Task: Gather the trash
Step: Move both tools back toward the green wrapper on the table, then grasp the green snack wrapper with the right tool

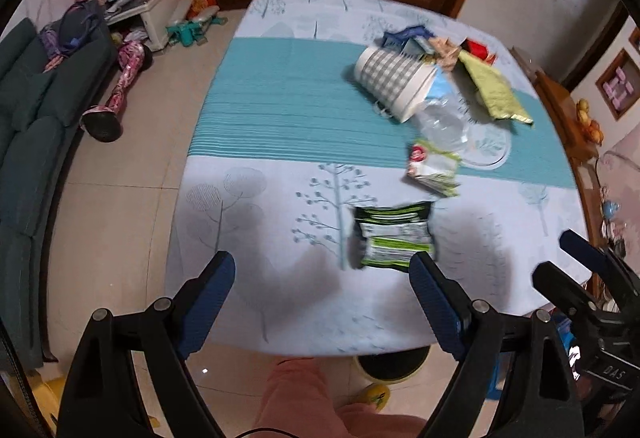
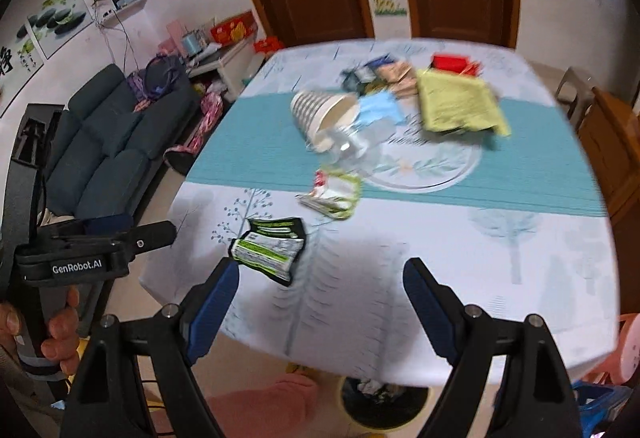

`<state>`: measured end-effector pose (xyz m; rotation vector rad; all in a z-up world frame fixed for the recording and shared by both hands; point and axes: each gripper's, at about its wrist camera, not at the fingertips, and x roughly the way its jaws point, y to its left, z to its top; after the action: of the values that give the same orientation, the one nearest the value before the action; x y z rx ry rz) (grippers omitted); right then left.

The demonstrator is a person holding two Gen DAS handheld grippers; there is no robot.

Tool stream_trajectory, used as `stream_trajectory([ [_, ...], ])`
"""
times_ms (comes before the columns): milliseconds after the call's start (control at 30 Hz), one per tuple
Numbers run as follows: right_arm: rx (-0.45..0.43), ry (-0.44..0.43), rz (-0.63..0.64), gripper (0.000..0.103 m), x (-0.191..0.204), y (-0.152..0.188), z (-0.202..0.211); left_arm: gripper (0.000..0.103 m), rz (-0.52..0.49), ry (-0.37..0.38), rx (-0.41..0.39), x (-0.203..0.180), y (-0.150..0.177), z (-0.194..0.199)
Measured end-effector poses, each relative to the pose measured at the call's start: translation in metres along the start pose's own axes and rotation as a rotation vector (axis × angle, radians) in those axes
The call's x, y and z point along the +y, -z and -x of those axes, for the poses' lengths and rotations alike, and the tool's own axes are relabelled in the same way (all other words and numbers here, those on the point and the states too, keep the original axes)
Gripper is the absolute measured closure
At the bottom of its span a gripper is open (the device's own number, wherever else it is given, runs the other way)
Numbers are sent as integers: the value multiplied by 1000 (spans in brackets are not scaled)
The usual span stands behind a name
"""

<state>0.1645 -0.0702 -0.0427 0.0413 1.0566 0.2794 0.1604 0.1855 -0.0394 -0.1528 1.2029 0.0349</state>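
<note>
A black-and-green snack wrapper (image 1: 394, 234) (image 2: 268, 246) lies flat on the tablecloth near the front edge. My left gripper (image 1: 320, 272) hovers open above the table, and its right finger is just in front of the wrapper. My right gripper (image 2: 320, 274) is open and empty too, with the wrapper beyond its left finger. Further back lie a white-and-green packet (image 1: 434, 166) (image 2: 336, 194), a tipped checked paper cup (image 1: 392, 78) (image 2: 324, 114), crumpled clear plastic (image 1: 444, 118) and a yellow-green cloth (image 1: 496, 90) (image 2: 460, 106).
A dark bin with a yellow rim (image 1: 390, 366) (image 2: 380, 402) stands on the floor under the table's front edge, beside the person's pink-clad leg (image 1: 296, 398). A dark sofa (image 2: 112, 142) runs along the left. Wooden furniture (image 2: 612, 142) stands at the right.
</note>
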Motion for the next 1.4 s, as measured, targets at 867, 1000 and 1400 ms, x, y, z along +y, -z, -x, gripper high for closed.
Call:
stream_trajectory([
  [867,262,-63,612,25,83,-22,-140,19,8,12,113,80,-15,-65],
  [1000,298,-86,576,38,80,-20,-139,19,-10,23,116,76,-17,-67],
  [1400,320,-110,558,37,68,-8,-135,19,-73,54,131,53,-28,-72],
])
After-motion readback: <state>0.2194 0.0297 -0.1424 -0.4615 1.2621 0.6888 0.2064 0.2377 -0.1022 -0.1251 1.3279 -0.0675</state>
